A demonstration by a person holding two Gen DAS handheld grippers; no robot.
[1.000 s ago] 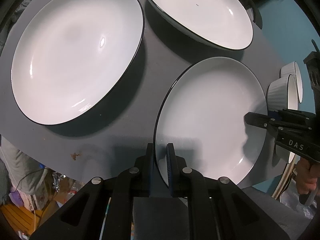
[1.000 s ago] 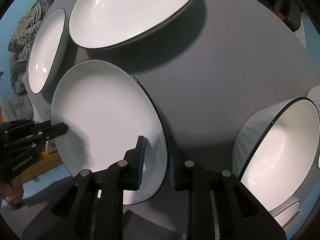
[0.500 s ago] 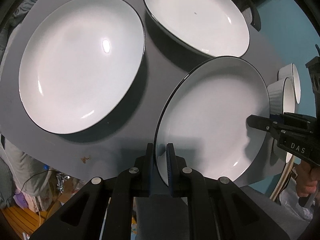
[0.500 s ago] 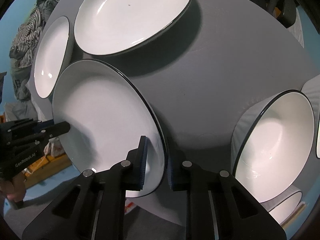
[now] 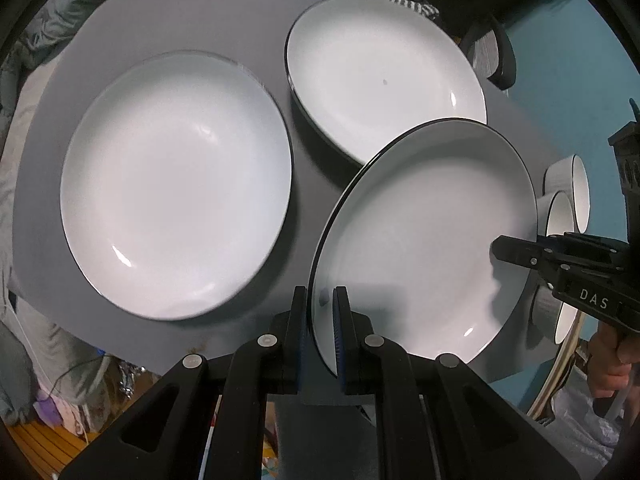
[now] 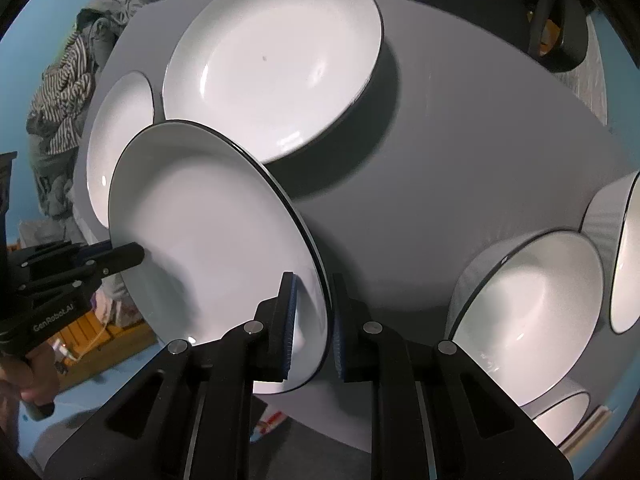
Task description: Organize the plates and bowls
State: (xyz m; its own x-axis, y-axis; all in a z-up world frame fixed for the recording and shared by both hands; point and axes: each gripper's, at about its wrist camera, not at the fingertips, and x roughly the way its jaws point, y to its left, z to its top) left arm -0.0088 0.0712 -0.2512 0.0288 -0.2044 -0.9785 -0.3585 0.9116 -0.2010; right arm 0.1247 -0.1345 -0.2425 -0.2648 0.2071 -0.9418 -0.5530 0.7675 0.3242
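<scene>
Plate [image 5: 420, 240] rims fill both views: the held one, white with a dark edge, hangs tilted above the grey bench [image 5: 168, 20], pinched at opposite edges. The left gripper [image 5: 322, 320] has its fingers clenched on the near rim, and the right gripper [image 6: 312, 312] grasps the other side, its fingers straddling the rim (the outer pad's contact with the underside is hidden by the plate itself). In the left wrist view the right gripper's tip reaches in from the side over the plate's edge, with part of a hand [image 5: 612, 364] cut off at the frame border. Two more plates lie flat on the bench: a near one [image 5: 176, 184], blurred, and a far one [image 5: 384, 76] whose lower edge the lifted plate covers. Ribbed bowls [image 6: 528, 320] stand to the right, partly out of frame, so their count is unclear. Striped cloth [image 6: 64, 92] is heaped beyond the bench.
</scene>
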